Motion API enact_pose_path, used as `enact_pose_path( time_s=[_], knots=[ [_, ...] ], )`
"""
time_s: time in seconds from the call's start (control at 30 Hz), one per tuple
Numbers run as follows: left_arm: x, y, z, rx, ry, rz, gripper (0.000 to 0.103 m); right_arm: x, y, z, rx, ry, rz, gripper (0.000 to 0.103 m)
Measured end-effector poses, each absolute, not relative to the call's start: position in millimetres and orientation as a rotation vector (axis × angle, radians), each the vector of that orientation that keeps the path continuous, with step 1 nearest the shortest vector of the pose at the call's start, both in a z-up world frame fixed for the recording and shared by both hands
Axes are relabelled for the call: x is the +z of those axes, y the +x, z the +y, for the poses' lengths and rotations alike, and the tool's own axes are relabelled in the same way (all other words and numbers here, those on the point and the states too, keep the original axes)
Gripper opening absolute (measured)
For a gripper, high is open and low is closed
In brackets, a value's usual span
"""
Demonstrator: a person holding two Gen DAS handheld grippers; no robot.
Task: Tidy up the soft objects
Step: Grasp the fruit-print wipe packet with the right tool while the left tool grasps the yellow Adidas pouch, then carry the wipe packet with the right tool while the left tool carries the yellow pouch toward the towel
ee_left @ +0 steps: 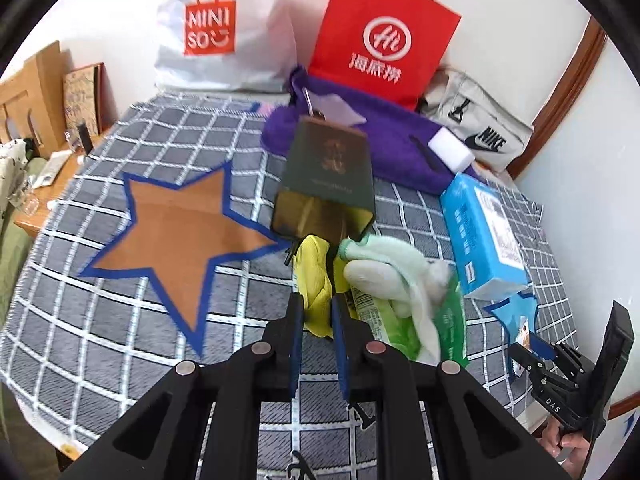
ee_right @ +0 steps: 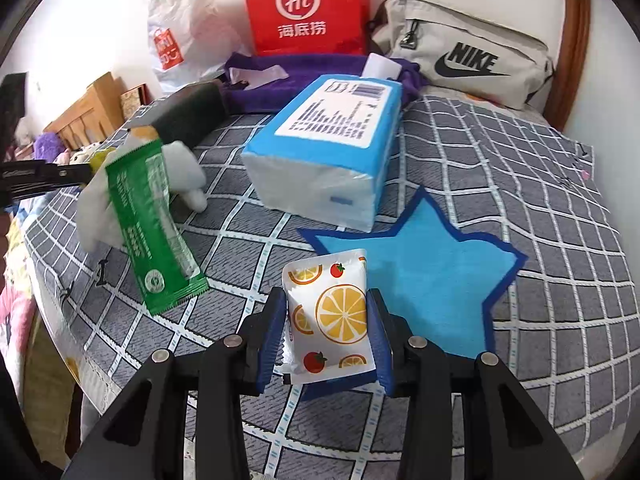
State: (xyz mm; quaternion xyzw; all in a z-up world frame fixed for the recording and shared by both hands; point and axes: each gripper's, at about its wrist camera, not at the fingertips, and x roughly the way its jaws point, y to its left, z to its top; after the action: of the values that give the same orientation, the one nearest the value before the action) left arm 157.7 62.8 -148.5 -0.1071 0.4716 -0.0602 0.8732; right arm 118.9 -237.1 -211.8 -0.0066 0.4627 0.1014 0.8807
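Observation:
My left gripper (ee_left: pixel 317 312) is shut on a yellow cloth (ee_left: pixel 316 280) that lies beside a white and pale green glove (ee_left: pixel 392 276) and a green wet-wipe pack (ee_left: pixel 400 320) on the checked blanket (ee_left: pixel 100 320). An orange star patch (ee_left: pixel 180 236) lies to its left. My right gripper (ee_right: pixel 326 304) is shut on a white packet with orange slices printed on it (ee_right: pixel 332 316), held above the blanket next to a blue star patch (ee_right: pixel 424 276). The right gripper also shows at the right edge of the left wrist view (ee_left: pixel 532 354).
A dark green box (ee_left: pixel 328 176), a blue tissue pack (ee_right: pixel 332 148), a purple towel (ee_left: pixel 392 140) with a white sponge (ee_left: pixel 450 148), a red paper bag (ee_right: pixel 304 8), a white Miniso bag (ee_left: pixel 224 28) and a grey Nike bag (ee_right: pixel 464 52) lie behind. A wooden nightstand (ee_left: pixel 44 200) stands to the left.

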Motion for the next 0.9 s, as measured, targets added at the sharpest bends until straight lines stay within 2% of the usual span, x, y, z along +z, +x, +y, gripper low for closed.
enact_pose_path(
  time_s=[0.37,0.9],
  knots=[
    [-107.0,140.5,76.9,-0.115,-0.223,0.889,0.013,-172.9,111.1,-241.4,0.171,0.016,0.901,0.040],
    [-79.3,146.2,62.4,-0.149,-0.208,0.840,0.013,-131.2,114.5,-244.1,0.163,0.036,0.832,0.040]
  ],
)
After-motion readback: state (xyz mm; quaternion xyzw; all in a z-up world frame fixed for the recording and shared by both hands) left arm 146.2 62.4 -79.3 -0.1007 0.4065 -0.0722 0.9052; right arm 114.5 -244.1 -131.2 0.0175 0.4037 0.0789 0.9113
